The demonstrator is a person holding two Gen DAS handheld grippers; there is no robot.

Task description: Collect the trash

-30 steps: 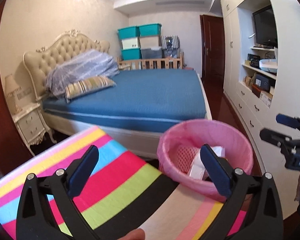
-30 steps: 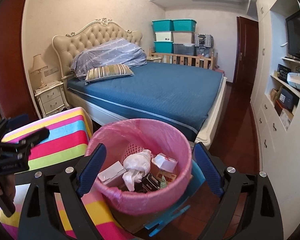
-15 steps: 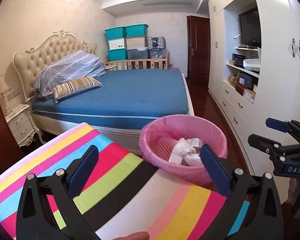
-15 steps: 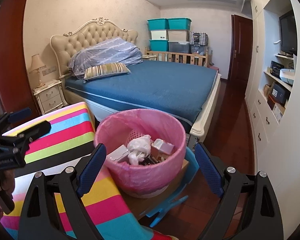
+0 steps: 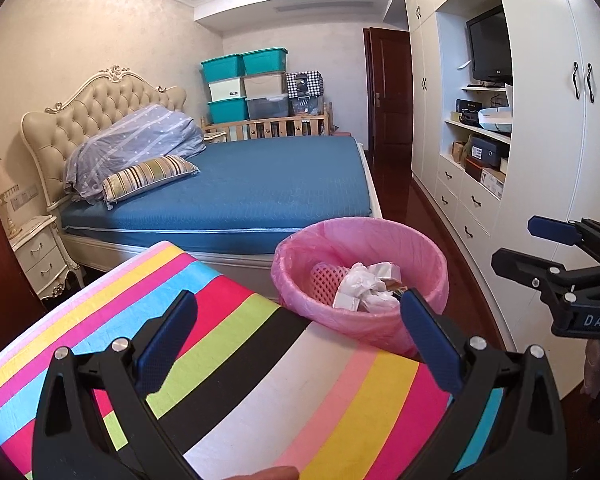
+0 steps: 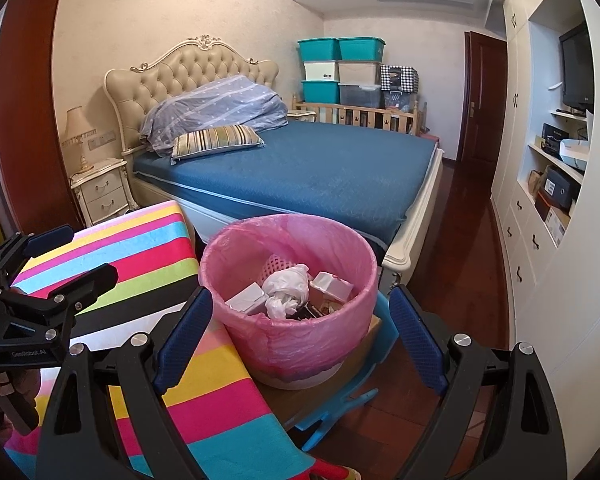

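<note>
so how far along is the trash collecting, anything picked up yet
Done: the pink-lined trash bin already holds rubbish, including a crumpled white plastic bag and small white cartons.

In hand: nothing. The left tongs are open over the striped cloth; the right tongs are open, framing the bin without touching it.

Left: no loose trash shows on the cloth or floor, so probably gathering the pink liner.

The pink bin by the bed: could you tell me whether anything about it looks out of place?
The bin stands upright on a brown board, not the floor, with a blue plastic piece under it. No trash has spilled outside.
</note>
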